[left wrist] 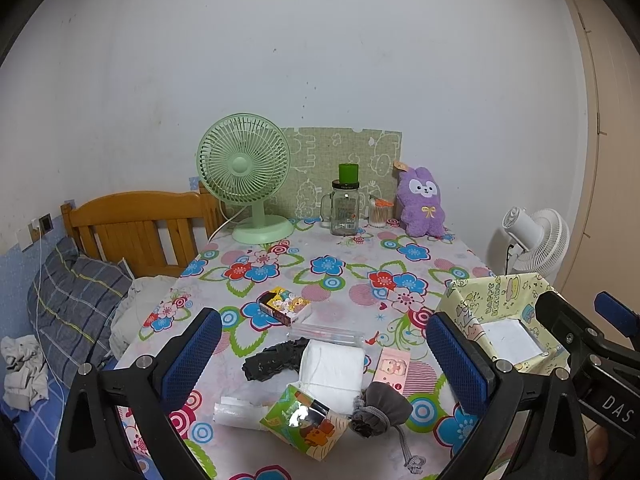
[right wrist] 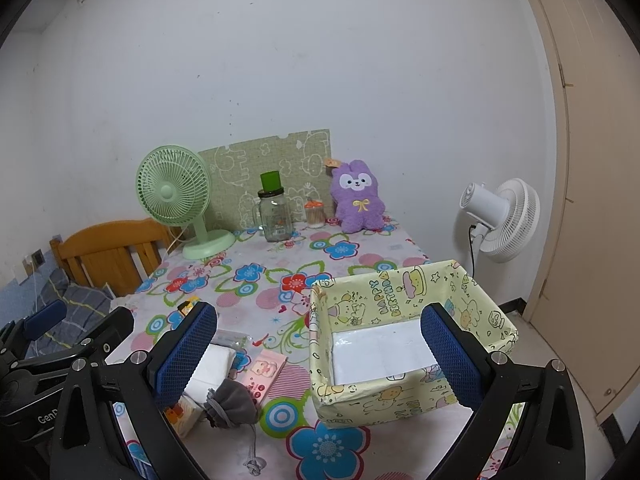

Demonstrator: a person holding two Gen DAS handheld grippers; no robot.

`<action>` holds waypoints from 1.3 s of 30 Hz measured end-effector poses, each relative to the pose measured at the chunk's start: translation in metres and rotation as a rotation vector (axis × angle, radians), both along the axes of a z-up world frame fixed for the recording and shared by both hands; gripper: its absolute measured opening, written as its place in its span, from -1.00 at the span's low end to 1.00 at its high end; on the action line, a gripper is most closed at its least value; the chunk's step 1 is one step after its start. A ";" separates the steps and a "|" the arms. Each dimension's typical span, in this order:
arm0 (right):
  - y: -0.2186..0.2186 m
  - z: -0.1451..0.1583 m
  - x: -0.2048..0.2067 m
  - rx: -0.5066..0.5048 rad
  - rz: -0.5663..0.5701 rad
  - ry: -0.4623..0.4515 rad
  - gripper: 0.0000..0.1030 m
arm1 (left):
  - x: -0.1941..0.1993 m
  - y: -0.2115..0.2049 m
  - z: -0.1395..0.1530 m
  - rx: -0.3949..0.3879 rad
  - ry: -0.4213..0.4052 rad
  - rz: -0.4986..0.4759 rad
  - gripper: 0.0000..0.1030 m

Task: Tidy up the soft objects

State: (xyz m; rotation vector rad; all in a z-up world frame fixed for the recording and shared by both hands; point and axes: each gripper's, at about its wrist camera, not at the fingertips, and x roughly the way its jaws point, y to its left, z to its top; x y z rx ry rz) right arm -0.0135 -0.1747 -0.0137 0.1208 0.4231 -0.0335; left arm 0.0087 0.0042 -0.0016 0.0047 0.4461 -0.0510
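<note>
Grey pouch (left wrist: pixel 380 406) on table between open left claw (left wrist: pixel 332 360) fingers, right claw (right wrist: pixel 320 354) open over box (right wrist: pixel 404 394)

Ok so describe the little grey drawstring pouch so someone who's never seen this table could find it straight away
Start at the yellow cartoon-print box on the flowered tablecloth and look to the pile of small things beside it. At the near edge of that pile, next to the white tissue pack, sits the grey pouch. It is the only plain grey fabric item, cinched at the neck, with a knotted cord trailing toward the table edge.
</note>
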 end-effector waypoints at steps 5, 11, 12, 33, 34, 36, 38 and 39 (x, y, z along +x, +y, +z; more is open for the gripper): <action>0.000 0.000 0.000 -0.001 0.000 0.000 1.00 | 0.000 0.000 0.000 0.000 0.001 0.001 0.99; 0.000 0.000 0.000 -0.001 0.000 0.001 1.00 | 0.000 0.000 0.000 0.001 0.000 0.000 1.00; 0.000 0.000 0.000 -0.001 0.000 0.001 1.00 | 0.000 0.000 0.000 0.002 -0.001 0.002 1.00; 0.004 0.002 0.003 0.004 -0.004 -0.005 0.99 | 0.000 0.006 -0.005 0.011 0.006 0.009 0.98; 0.006 0.002 0.005 0.004 -0.004 -0.003 0.99 | 0.001 0.007 -0.007 0.012 0.008 0.007 0.98; 0.008 0.000 0.007 0.007 -0.006 0.001 0.96 | 0.003 0.008 -0.009 0.016 0.017 -0.004 0.98; 0.012 -0.002 0.010 0.005 -0.006 0.009 0.93 | 0.005 0.009 -0.012 0.029 0.024 -0.005 0.98; 0.014 -0.004 0.012 0.006 0.000 0.016 0.92 | 0.006 0.010 -0.013 0.033 0.026 -0.004 0.98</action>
